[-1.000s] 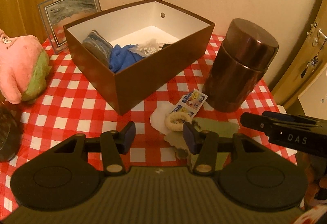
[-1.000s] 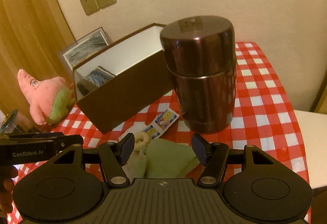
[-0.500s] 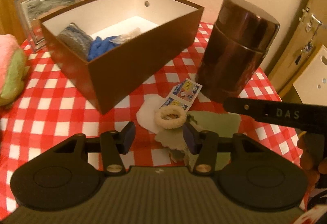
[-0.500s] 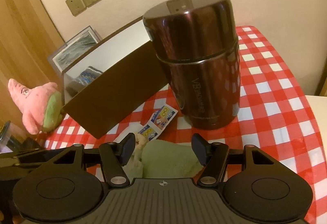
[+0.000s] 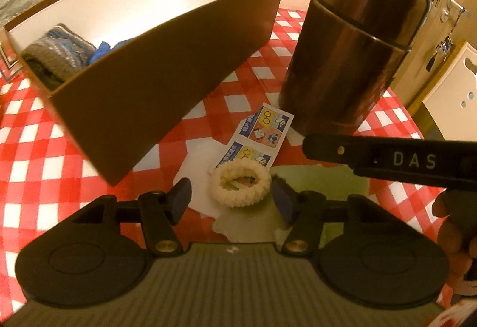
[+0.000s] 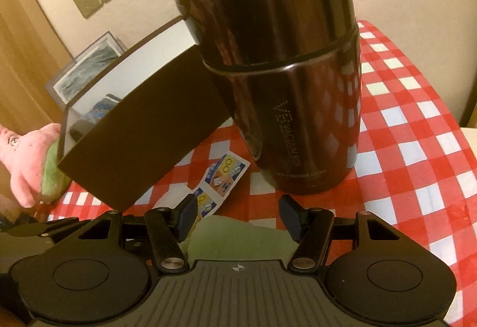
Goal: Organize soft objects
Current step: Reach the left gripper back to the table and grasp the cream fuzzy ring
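Both tongs open, nothing held. Left gripper (image 5: 231,197) low over the cream hair tie (image 5: 240,189), jaws opening, hair tie lying between them but not pinched yet. Right gripper (image 6: 237,216) just as wide, with the green cloth (image 6: 238,237) below its jaws, not squeezed.

Hair tie flat on the table, on top of a white paper (image 5: 193,166) and the near end of a picture sticker strip (image 5: 262,133). Green cloth (image 5: 322,186) just right of the hair tie, touching it or nearly so. Right tongs' black arm marked DAS (image 5: 387,160) across the right side, over the cloth.

Brown box (image 5: 167,79) to the far left, open on top. Already inside: a grey and blue knit thing (image 5: 56,49) and something blue (image 5: 104,48). Looks like part of the job is done.

Still left, most likely: hair tie and green cloth into the box. Maybe also the pink plush toy (image 6: 26,160), far left beside the box.

Big dark flask (image 5: 354,52) standing to the far right on the red and white checked cloth (image 5: 26,163). Hard, not soft, so probably stays put.
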Available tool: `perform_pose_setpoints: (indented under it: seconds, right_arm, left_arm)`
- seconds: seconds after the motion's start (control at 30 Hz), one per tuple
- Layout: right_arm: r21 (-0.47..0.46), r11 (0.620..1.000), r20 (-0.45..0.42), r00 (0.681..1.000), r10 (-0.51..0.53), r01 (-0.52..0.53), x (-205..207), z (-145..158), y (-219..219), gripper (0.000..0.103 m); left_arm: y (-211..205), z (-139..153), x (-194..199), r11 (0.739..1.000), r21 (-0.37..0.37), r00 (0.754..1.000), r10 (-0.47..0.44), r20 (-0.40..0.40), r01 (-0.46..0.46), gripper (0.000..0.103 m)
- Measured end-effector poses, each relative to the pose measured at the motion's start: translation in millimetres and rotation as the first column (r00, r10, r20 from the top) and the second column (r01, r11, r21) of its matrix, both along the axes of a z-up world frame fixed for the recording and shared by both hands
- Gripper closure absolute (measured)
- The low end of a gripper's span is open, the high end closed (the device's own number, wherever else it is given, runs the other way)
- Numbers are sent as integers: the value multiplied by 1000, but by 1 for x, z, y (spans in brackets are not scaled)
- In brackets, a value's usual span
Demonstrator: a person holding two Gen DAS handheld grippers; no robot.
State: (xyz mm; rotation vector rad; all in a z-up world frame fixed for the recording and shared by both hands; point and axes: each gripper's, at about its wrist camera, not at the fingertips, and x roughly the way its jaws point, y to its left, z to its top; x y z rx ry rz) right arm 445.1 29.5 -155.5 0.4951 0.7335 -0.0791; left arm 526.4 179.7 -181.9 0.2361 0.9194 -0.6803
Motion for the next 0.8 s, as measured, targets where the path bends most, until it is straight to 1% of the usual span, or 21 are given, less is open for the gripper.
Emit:
perform_pose_setpoints:
  seconds: [0.07, 0.2, 0.3, 0.33, 0.37, 0.4, 0.47, 0.5, 0.53, 0.63, 0.8]
  right_arm:
    - [6, 1000, -3, 1000, -3, 3, 4, -3, -1, 42]
    - [18, 1000, -15, 1000, -11, 12, 10, -11, -3, 42]
    - [22, 1000, -22, 1000, -9, 10, 11, -16, -4, 43]
    - [24, 1000, -23, 1000, -9, 10, 11, -17, -4, 43]
    - [28, 1000, -22, 1000, -9, 9, 12, -18, -4, 44]
    - [31, 1000, -20, 1000, -6, 7, 12, -20, -5, 45]
    - [33, 999, -20, 1000, -3, 3, 12, -22, -5, 47]
    - [37, 999, -20, 1000, -1, 2, 12, -23, -5, 48]
    - [40, 999, -21, 1000, 1, 0, 12, -24, -5, 49]
    - [46, 999, -25, 1000, 6, -4, 12, -25, -3, 52]
    - [53, 998, -12, 1000, 17, -16, 14, -24, -2, 55]
  left_arm:
    - [-4, -4, 2, 1000, 5, 1000, -2, 2, 2, 43]
    - [-7, -12, 6, 1000, -6, 1000, -13, -1, 13, 44]
    - [-9, -16, 6, 1000, -12, 1000, -28, -2, 28, 48]
    - [-10, -16, 6, 999, -16, 999, -35, -2, 35, 58]
    - [-10, -17, 5, 999, -20, 999, -39, 0, 39, 62]
    - [-10, -17, 5, 999, -24, 999, -40, 5, 40, 63]
    - [-8, -16, 4, 999, -34, 999, -43, 16, 43, 78]
    - [-7, -16, 4, 998, -42, 999, -47, 17, 47, 81]
    - [-5, -14, 3, 998, -50, 999, -48, 16, 48, 87]
    - [0, -9, 3, 997, -72, 1000, -28, 14, 29, 88]
    - [18, 6, -2, 994, -110, 999, 25, 35, -21, 88]
